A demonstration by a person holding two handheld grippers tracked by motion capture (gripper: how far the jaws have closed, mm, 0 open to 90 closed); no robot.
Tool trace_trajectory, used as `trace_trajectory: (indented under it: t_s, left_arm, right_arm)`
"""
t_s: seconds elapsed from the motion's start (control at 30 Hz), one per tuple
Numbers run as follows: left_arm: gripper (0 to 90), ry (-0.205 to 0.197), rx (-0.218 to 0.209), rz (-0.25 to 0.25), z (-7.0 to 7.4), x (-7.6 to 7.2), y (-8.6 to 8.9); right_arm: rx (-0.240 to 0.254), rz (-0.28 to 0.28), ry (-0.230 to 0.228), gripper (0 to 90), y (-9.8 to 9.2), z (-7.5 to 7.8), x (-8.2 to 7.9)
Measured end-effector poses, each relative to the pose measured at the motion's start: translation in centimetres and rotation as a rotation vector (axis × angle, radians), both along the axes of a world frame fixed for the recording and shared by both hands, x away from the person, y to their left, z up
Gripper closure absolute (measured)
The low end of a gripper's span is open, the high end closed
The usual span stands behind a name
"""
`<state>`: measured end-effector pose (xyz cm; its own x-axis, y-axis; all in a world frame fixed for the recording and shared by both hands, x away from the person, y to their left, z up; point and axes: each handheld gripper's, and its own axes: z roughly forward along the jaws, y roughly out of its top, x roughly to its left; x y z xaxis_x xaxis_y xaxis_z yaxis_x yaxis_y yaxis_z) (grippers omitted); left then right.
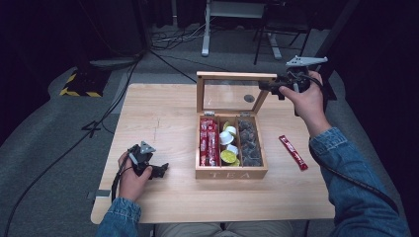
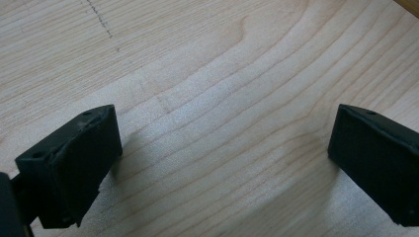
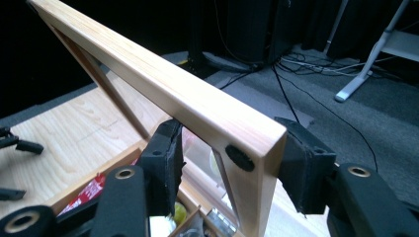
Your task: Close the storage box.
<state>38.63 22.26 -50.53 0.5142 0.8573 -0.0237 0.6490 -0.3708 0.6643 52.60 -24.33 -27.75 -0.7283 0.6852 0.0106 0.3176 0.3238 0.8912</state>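
Near the table's (image 1: 163, 197) front-left corner, the left gripper (image 1: 159, 170) rests with jaws wide and empty. The wooden tea box (image 1: 231, 173) sits mid-table; the right gripper (image 3: 232, 160) clamps its raised glass lid's (image 3: 163, 89) corner. A red sachet (image 1: 293, 152) lies just beside the box, rightward.

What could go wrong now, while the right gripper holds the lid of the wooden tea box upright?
The glass-paned wooden lid sits between the right gripper's jaws near one corner; it might slip and drop shut. Pushing further could tip the wooden tea box. The left gripper rests apart, open, steadying nothing.
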Motion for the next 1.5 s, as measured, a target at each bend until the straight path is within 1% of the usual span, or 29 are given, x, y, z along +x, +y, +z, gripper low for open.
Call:
trace_trajectory:
  t_s: [0.13,0.37,0.47,0.6,0.77,0.87,1.03,1.27,1.5]
  left_arm:
    - [0.3,-0.002,0.0,-0.001,0.0,0.0,0.0]
    - [0.4,-0.003,0.004,-0.002,0.0,0.0,0.0]
    - [0.4,-0.003,0.003,-0.002,0.0,0.0,0.0]
    - [0.4,-0.003,0.003,-0.001,0.0,0.0,0.0]
    - [0.4,-0.004,0.003,-0.002,0.0,0.0,0.0]
    - [0.4,-0.004,0.002,0.001,0.0,0.0,0.0]
    - [0.4,-0.001,-0.001,0.001,0.0,0.0,0.0]
    - [0.4,-0.001,-0.002,0.002,0.0,0.0,0.0]
    - [0.4,-0.003,-0.002,0.001,0.0,0.0,0.0]
  right_arm:
    - [-0.021,0.005,0.017,45.9,0.0,0.0,-0.8]
    - [-0.053,0.016,0.023,45.7,0.1,-0.1,-2.4]
    - [-0.07,0.017,0.013,46.0,0.0,-0.1,-3.1]
    - [-0.085,0.019,0.015,46.2,0.0,-0.2,-4.1]
    - [-0.107,0.03,0.035,46.2,0.1,-0.4,-5.0]
    - [-0.135,0.046,0.04,46.2,0.1,-0.5,-5.6]
    - [-0.152,0.064,0.057,46.0,0.1,-1.0,-6.6]
    - [-0.173,0.08,0.061,44.4,0.2,-1.6,-7.6]
    - [-0.197,0.096,0.054,41.3,0.3,-2.3,-8.7]
